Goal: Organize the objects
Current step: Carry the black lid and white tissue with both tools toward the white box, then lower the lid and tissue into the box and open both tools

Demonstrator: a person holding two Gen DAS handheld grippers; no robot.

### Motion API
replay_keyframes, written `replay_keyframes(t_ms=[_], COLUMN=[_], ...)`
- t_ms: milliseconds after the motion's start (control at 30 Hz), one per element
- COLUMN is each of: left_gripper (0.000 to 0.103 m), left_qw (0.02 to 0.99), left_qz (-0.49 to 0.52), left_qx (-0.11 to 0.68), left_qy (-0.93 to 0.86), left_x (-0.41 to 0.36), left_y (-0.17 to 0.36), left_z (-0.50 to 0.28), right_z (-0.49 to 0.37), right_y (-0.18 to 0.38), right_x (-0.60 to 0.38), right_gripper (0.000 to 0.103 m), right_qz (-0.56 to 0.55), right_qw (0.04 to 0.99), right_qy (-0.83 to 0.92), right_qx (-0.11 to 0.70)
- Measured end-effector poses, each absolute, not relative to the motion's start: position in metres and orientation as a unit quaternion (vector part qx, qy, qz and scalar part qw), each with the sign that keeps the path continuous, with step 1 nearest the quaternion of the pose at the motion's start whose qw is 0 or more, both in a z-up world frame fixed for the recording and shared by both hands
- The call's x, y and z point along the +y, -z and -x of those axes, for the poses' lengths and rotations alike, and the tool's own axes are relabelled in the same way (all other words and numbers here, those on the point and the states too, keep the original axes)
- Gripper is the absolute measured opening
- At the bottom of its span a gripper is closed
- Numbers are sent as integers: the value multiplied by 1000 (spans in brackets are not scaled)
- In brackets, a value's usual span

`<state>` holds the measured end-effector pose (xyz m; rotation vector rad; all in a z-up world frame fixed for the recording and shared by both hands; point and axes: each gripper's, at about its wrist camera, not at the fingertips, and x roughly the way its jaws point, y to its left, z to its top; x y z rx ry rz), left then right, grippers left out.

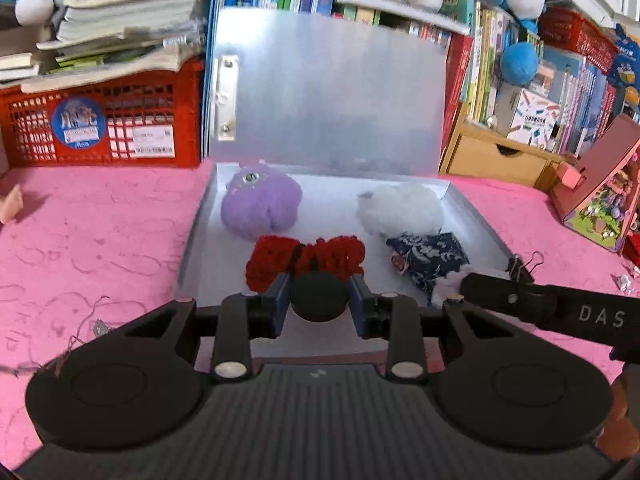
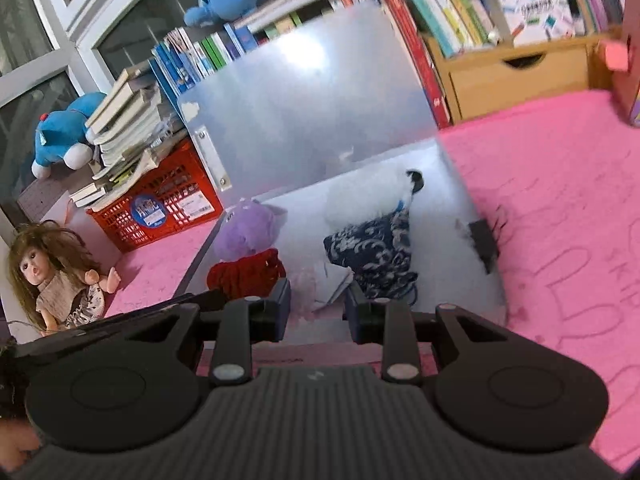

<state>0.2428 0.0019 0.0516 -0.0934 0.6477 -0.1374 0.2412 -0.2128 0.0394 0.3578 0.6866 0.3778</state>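
Note:
An open silver case [image 1: 196, 232] lies on the pink cloth with its lid [image 1: 332, 92] upright. Inside are a purple plush [image 1: 262, 204], a white plush [image 1: 400, 208] and a dark blue patterned pouch [image 1: 428, 258]. My left gripper [image 1: 318, 286] is shut on a black round piece [image 1: 318, 302] at the case's near edge, with a red fuzzy item [image 1: 304, 258] right beyond it. My right gripper [image 2: 318, 300] hovers over the near edge with its jaws shut. A pale blurred scrap [image 2: 320, 284] shows between its fingers, and I cannot tell if it is pinched. The pouch [image 2: 372, 256] lies just ahead.
A red crate [image 1: 100, 120] stacked with books stands back left, with a doll [image 2: 52, 272] beside it. Shelved books and blue plush toys line the back. A wooden drawer unit [image 1: 492, 156] and a colourful box [image 1: 600, 192] stand at the right. A binder clip [image 1: 524, 266] sits on the case's right rim.

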Motion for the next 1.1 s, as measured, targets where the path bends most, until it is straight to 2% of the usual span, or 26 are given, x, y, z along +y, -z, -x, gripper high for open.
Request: replay_keyframes(t_ms=[300, 1100], left_gripper=[37, 37], left_qw=[940, 941], left_qz=[23, -2], left_qx=[335, 338], left_qy=[57, 13], left_x=[-7, -2], left_y=[-33, -24], left_z=[-265, -306], right_z=[-259, -302], right_y=[-19, -26], right_x=[-210, -219], right_gripper=[34, 34], right_qz=[-171, -133], right_qw=[903, 919], right_qy=[-173, -129], right_qx=[353, 348])
